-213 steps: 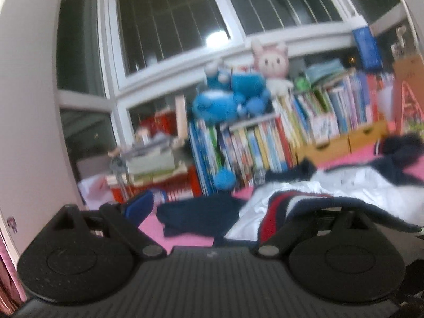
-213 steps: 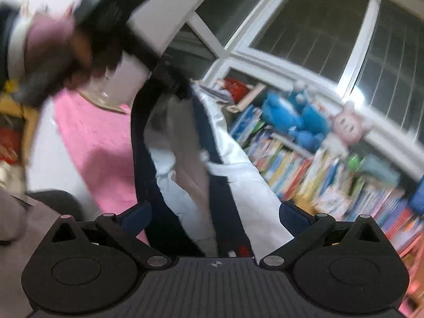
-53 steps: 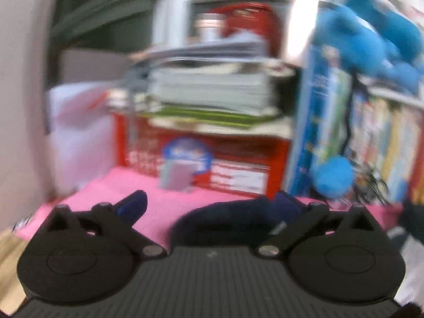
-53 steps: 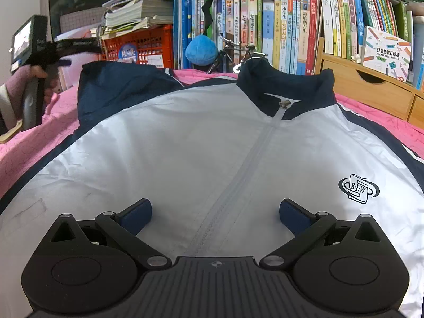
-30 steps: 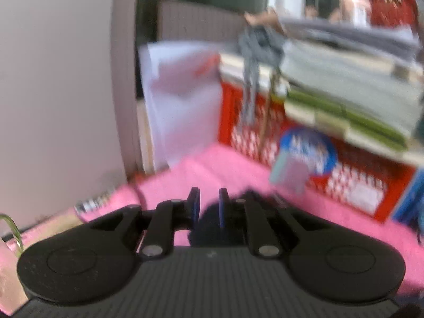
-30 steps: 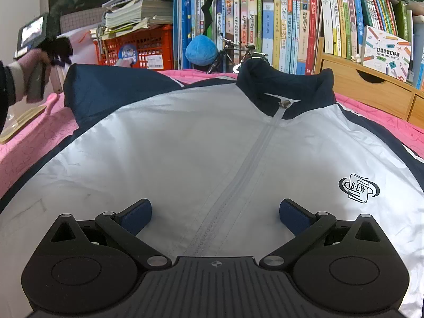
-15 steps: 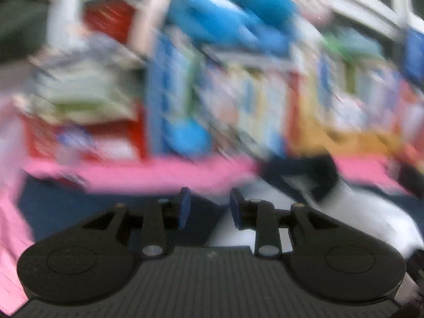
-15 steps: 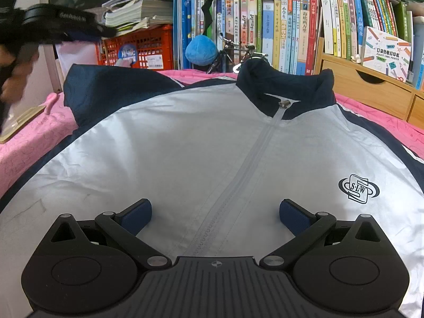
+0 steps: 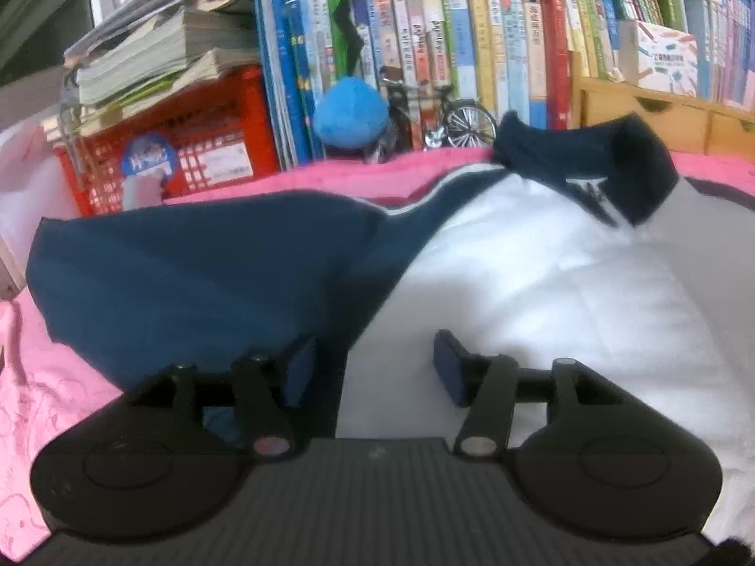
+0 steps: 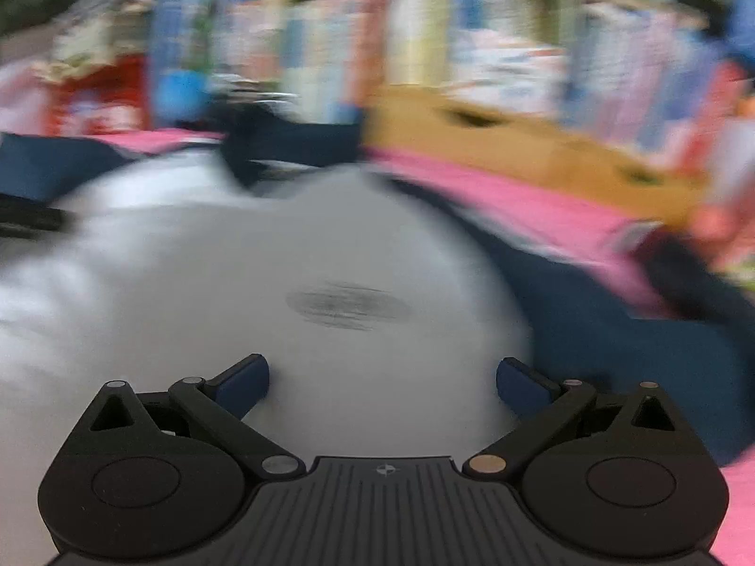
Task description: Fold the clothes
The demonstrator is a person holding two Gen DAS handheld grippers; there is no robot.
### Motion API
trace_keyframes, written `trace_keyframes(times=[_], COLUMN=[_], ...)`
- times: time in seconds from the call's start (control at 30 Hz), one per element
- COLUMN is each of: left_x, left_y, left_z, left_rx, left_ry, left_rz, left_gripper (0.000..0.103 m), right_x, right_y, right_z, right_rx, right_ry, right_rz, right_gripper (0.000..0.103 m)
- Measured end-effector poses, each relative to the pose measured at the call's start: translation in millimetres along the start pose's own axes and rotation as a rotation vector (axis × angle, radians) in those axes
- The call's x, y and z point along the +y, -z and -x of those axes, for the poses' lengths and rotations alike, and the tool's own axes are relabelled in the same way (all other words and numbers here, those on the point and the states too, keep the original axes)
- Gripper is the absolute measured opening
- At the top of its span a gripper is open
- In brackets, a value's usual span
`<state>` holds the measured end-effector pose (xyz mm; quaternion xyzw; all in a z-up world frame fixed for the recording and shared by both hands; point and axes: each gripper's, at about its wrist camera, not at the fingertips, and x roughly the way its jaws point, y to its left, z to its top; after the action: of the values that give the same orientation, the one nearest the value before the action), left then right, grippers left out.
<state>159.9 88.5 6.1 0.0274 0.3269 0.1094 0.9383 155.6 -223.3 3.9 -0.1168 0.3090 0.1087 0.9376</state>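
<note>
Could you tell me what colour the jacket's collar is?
Dark navy blue: the collar stands up above the white jacket front, clearest in the left wrist view.

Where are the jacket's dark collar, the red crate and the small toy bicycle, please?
collar [image 9: 608, 160], left wrist view, on the standing navy band.
red crate [image 9: 188, 155], left wrist view, on its front wall.
toy bicycle [image 9: 465, 125], left wrist view, on its right-hand wheel.

Left gripper [image 9: 373, 363], matte black housing with ribbed centre plate, two round side discs, black linkage arms on silver pivot pins, dark blue pads [image 9: 450, 372], right gripper [image 10: 382, 384], same black build, small crosshair mark on ribbed plate, dark blue fingertips [image 10: 243, 384]
</note>
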Motion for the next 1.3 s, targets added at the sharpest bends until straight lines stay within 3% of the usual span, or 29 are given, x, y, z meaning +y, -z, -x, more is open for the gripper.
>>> trace_keyframes(times=[0.1,0.23,0.4,0.47,0.53,0.63,0.77,0.93,1.03,1.13,1.2,1.3], left_x=[2,-3,-3,-5,-8,-8,-6,-3,-2,-1,-2,-3], left_y=[0,0,-1,-1,-1,-1,-1,-1,-2,-2,-2,-2], left_z=[-2,-2,-2,-2,-1,-1,-2,-3,-4,-4,-3,-3], left_rx=[0.004,0.0,0.001,-0.001,-0.004,-0.003,0.001,0.005,0.007,0.009,0.008,0.006], left_ry=[-0.004,-0.022,-0.029,-0.039,-0.051,-0.057,-0.054,-0.048,-0.048,-0.048,-0.053,-0.059], left_rz=[0.011,-0.01,-0.014,-0.026,-0.04,-0.041,-0.024,-0.009,-0.003,0.004,-0.002,-0.009], left_gripper=[0.062,0.062,0.064,0.064,0.064,0.064,0.068,0.07,0.071,0.073,0.073,0.073], right_x=[-72,-151,-163,-160,-151,-124,-122,-159,-183,-226,-247,-255], right_y=[26,51,48,38,25,10,4,13,21,29,34,42], right_z=[-4,6,34,32,18,-19,-59,-59,-59,-45,-31,-13], right_rx=[0.017,0.071,-0.028,-0.064,-0.091,-0.06,0.003,0.007,0.005,0.011,-0.008,-0.067], right_ry=[0.199,0.368,0.419,0.412,0.343,0.274,0.321,0.453,0.67,0.791,0.779,0.554], right_rz=[-0.075,-0.235,-0.224,-0.219,-0.176,-0.047,0.005,-0.045,-0.058,-0.249,-0.385,-0.469], right_gripper=[0.102,0.101,0.101,0.101,0.101,0.101,0.101,0.102,0.1,0.096,0.096,0.096])
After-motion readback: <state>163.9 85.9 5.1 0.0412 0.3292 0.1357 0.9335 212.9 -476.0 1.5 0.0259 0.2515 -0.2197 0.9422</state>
